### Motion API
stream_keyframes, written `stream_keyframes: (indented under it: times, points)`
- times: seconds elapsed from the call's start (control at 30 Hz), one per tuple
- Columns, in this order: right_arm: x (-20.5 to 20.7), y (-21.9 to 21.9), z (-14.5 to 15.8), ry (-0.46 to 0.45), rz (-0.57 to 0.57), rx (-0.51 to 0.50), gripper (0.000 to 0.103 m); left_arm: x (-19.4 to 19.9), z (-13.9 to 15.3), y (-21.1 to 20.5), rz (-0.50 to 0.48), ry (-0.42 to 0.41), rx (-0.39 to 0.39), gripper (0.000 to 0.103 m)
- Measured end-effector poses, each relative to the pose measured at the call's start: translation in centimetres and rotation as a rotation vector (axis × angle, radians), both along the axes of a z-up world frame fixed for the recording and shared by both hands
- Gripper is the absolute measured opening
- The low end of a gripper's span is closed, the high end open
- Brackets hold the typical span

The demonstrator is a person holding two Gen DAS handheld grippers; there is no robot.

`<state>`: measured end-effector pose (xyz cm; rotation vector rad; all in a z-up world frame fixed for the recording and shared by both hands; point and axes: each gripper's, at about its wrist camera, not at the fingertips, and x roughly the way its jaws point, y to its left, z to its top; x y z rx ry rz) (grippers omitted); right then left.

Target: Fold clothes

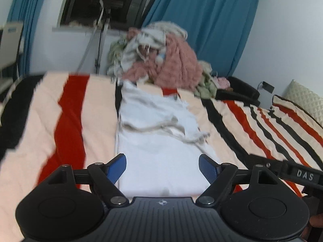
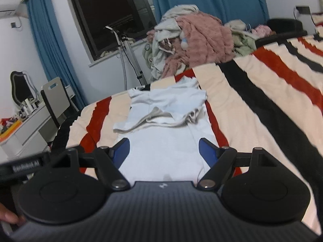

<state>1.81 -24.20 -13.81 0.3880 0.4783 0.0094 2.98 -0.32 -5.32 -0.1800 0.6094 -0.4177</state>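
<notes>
White garment (image 2: 161, 119) lies lengthwise on the striped bed (image 2: 252, 104), sleeves and top part turned in over the body; looks partly folded, final fold judged still to do; left gripper (image 1: 162, 166) and right gripper (image 2: 164, 151) above its near end, jaws spread, nothing pinched; unfolded clothes pile (image 2: 193, 40) waits at the far edge.

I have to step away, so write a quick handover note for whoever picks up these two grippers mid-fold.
Left tongs: open, holding nothing, above the near end of the white shirt.
Right tongs: open, empty, over the same shirt.
Shirt lies lengthwise on the striped blanket, sides turned in to a narrow strip, sleeves bunched across the middle.
Left: smooth the sleeves, fold end to end, then start on the unfolded pile at the far edge.
</notes>
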Motion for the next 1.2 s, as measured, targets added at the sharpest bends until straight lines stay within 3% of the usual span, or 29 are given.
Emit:
stream_keyframes:
  times: [0.1,0.23,0.33,0.4,0.47,0.53,0.73,0.8,0.93,1.03,1.2]
  points:
    - [0.7,-1.2,-1.3,0.059,-0.011,0.127,0.078,1.1,-2.0,0.4,-0.019,0.134,-0.087,0.081]
    - [1.5,-4.1,-4.8,0.173,-0.02,0.47,0.077,3.1,-5.9,1.6,-0.027,0.356,-0.273,0.081]
    - [1.9,-5.3,-8.2,0.261,-0.06,0.692,0.069,4.9,-8.9,2.7,0.01,0.484,-0.385,0.08]
    - [2.3,-5.4,-9.9,0.303,-0.095,0.776,0.066,5.9,-10.3,3.4,0.053,0.529,-0.459,0.079]
    - [2.9,-5.4,-11.0,0.328,-0.125,0.845,0.059,6.4,-10.9,4.0,0.088,0.529,-0.539,0.08]
    - [3.4,-5.4,-11.8,0.325,-0.168,0.913,0.059,6.8,-11.2,4.2,0.112,0.52,-0.569,0.08]
    - [4.2,-4.7,-13.0,0.339,-0.208,0.972,0.058,7.3,-11.8,3.6,0.114,0.531,-0.561,0.079]
    - [4.3,-4.8,-13.2,0.318,-0.239,0.967,0.054,7.4,-12.1,3.9,0.135,0.53,-0.567,0.075]
    - [4.1,-5.8,-13.1,0.274,-0.32,0.92,0.045,7.7,-12.5,4.7,0.187,0.509,-0.543,0.05]
    - [3.9,-6.0,-12.9,0.248,-0.332,0.894,0.044,7.9,-12.4,4.9,0.198,0.481,-0.518,0.04]
    - [3.8,-6.3,-12.4,0.239,-0.357,0.828,0.029,7.8,-11.6,4.6,0.207,0.419,-0.483,0.013]
